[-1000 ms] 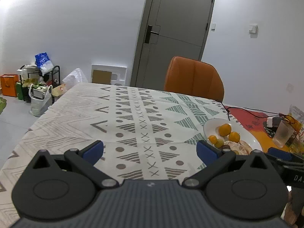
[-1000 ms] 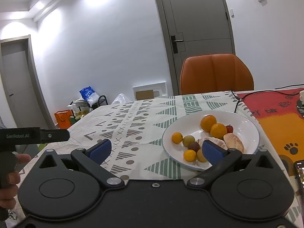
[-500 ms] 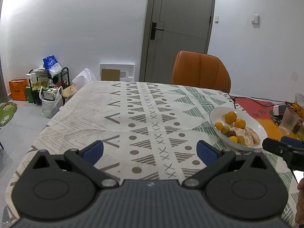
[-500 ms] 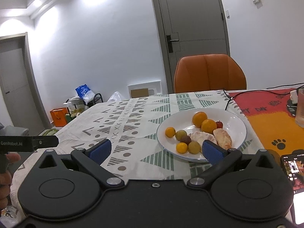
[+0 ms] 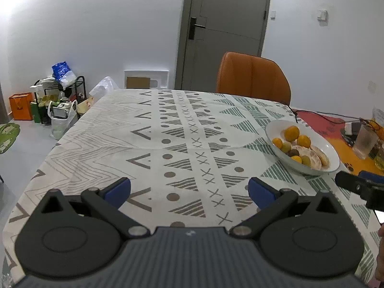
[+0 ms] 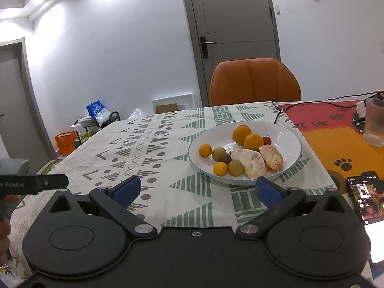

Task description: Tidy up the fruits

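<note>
A white plate (image 6: 244, 180) with a thin blue rim sits on the patterned tablecloth (image 6: 168, 144) near the table's right edge, just where the cloth meets a red and orange mat (image 6: 336, 139). In the right wrist view the plate lies straight ahead of the right gripper (image 6: 196, 192), just beyond its blue fingertips (image 6: 267, 193), nearer the right-hand one, with a strip of cloth between. On the plate are two oranges (image 6: 253, 141) touching at the far side, a small red fruit (image 6: 267, 140) beside them, two peeled citrus pieces (image 6: 252, 163) at the near right, and a cluster of small yellow, green and dark fruits (image 6: 220, 158) to the left.

The right gripper hovers above the table's near edge, level, both jaws spread wide and grasping nothing. A phone (image 6: 367, 199) with a lit screen lies at the near right corner, and a frosted glass (image 6: 374, 122) stands on the mat farther back.

The left gripper (image 5: 189, 192) is likewise spread wide and empty, pointing down the length of the table over bare cloth. In its view the plate (image 5: 333, 168) lies ahead and well to the right, apart from the fingers (image 5: 260, 192). Part of the other tool shows at that picture's right edge. An orange chair (image 5: 252, 79) stands at the table's far edge, before a grey door (image 5: 225, 31).
</note>
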Motion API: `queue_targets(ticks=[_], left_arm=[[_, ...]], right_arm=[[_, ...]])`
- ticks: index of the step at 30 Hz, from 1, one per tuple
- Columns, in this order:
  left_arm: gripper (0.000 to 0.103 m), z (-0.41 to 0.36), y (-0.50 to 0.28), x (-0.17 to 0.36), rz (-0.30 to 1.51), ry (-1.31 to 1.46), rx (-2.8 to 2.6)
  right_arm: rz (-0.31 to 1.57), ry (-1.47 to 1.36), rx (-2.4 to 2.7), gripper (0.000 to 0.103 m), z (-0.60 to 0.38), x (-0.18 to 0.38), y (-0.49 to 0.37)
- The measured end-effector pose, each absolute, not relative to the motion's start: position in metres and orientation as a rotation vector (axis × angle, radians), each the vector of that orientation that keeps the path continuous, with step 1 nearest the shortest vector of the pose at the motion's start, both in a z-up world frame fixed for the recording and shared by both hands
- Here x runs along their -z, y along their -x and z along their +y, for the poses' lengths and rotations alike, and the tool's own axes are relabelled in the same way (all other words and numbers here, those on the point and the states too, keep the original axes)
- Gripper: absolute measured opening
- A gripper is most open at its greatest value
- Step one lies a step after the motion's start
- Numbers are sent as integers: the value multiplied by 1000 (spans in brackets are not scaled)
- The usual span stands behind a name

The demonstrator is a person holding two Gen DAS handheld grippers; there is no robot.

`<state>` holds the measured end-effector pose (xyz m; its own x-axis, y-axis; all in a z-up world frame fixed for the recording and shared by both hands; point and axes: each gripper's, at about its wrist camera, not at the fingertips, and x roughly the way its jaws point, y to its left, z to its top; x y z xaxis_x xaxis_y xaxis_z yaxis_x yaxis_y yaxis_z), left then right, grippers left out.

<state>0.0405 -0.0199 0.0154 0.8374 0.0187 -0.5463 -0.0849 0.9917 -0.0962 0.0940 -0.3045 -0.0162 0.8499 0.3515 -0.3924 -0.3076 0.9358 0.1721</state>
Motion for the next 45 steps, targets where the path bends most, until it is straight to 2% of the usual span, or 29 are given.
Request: queue_targets(ticks=[45], left_arm=[[103,-20,-38,-17,572,113,-71]], right_arm=[[437,-84,-344,103,-307,16,-94]])
